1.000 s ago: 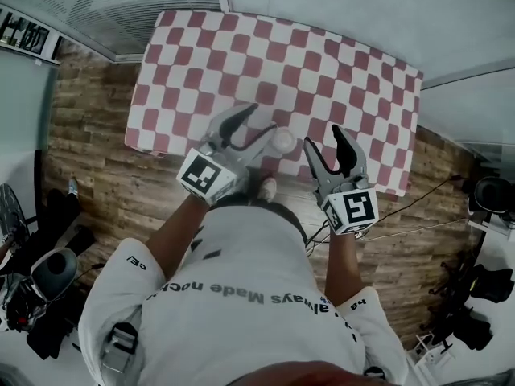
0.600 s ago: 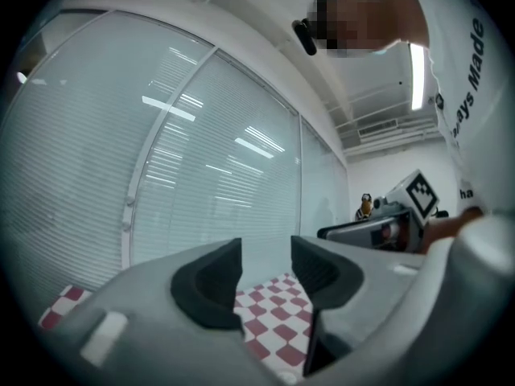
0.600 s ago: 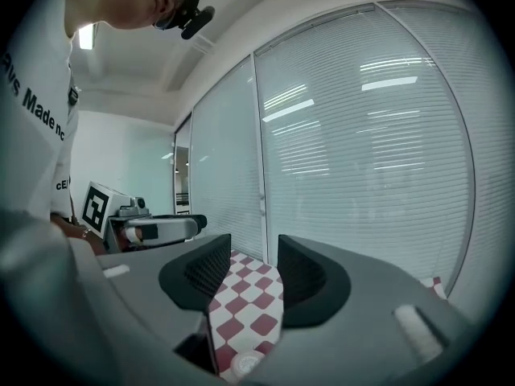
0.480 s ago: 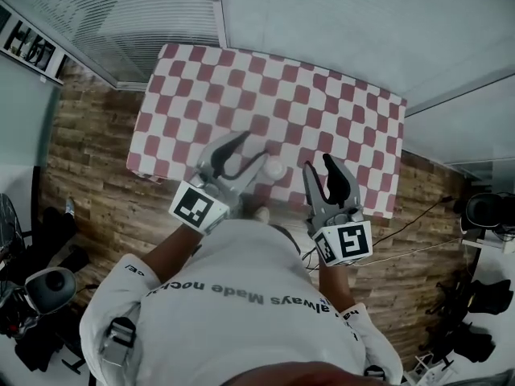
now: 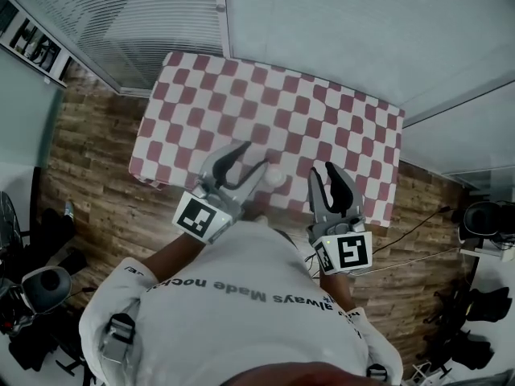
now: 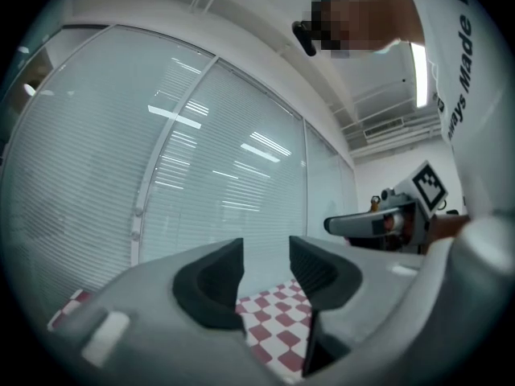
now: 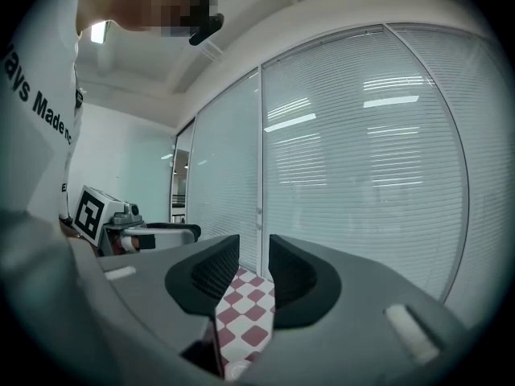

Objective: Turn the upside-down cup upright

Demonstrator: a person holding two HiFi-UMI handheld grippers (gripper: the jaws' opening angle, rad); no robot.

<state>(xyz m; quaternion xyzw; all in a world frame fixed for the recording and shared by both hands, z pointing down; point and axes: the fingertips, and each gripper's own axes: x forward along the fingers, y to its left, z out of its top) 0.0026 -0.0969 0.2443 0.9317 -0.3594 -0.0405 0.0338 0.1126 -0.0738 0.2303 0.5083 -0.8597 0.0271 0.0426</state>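
A small pale cup (image 5: 276, 178) stands on the red-and-white checked tablecloth (image 5: 241, 87) near its front edge; I cannot tell which way up it is. My left gripper (image 5: 256, 154) hovers just left of the cup, apart from it. Its jaws are closing with nothing between them, and a gap shows in the left gripper view (image 6: 265, 252). My right gripper (image 5: 323, 169) hangs to the cup's right, also closing on nothing, with a narrow gap between its pads (image 7: 254, 248). Both point level toward the blinds.
Glass walls with blinds (image 5: 322, 22) run behind the table. Wooden floor (image 5: 88, 159) surrounds it. Dark equipment (image 5: 40, 288) stands at the left and more (image 5: 483, 215) at the right, with a cable (image 5: 418, 223) on the floor.
Both grippers have lifted away from the table and their jaws have narrowed, the right one most. The cup stays on the cloth.
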